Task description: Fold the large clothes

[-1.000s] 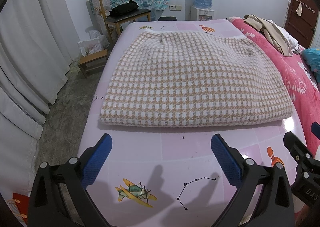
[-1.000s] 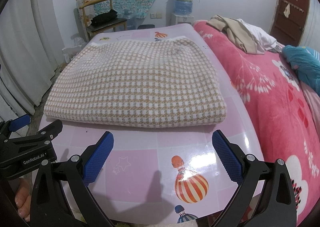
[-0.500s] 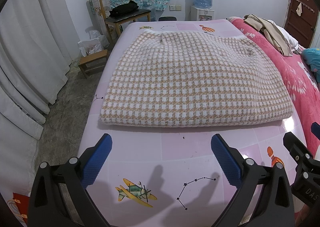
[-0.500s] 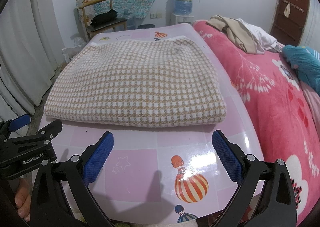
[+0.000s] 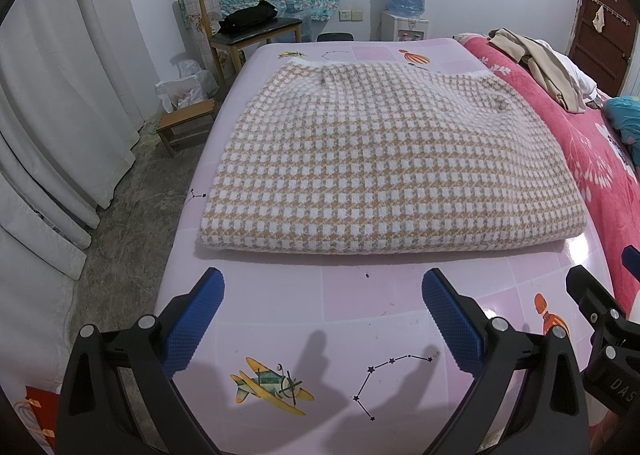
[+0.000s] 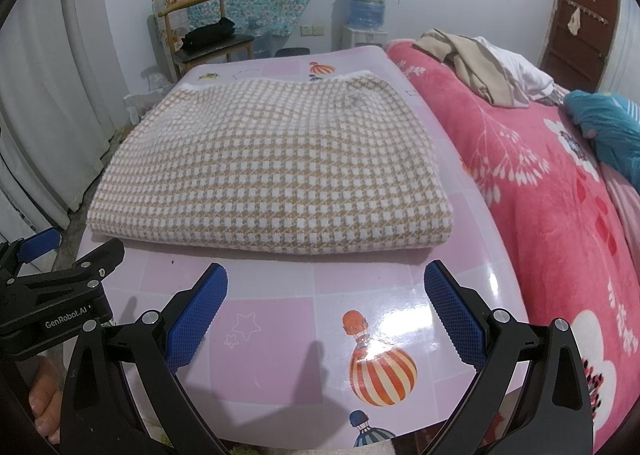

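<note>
Left wrist view: both tongs (image 5: 322, 287) (image 6: 326, 281) gape empty before the folded checked garment (image 5: 384, 163).

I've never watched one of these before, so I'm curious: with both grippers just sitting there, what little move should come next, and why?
Probably both move forward to the near folded edge of the tan-and-white checked knitted garment. The left hand-held gripper and right hand-held gripper are open and empty, short of it over the pink patterned table cover. It lies flat and wide, likely needing another fold.

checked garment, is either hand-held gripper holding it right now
No, the left hand-held gripper and the right hand-held gripper are both open over the bare pink table, short of the checked garment.
</note>
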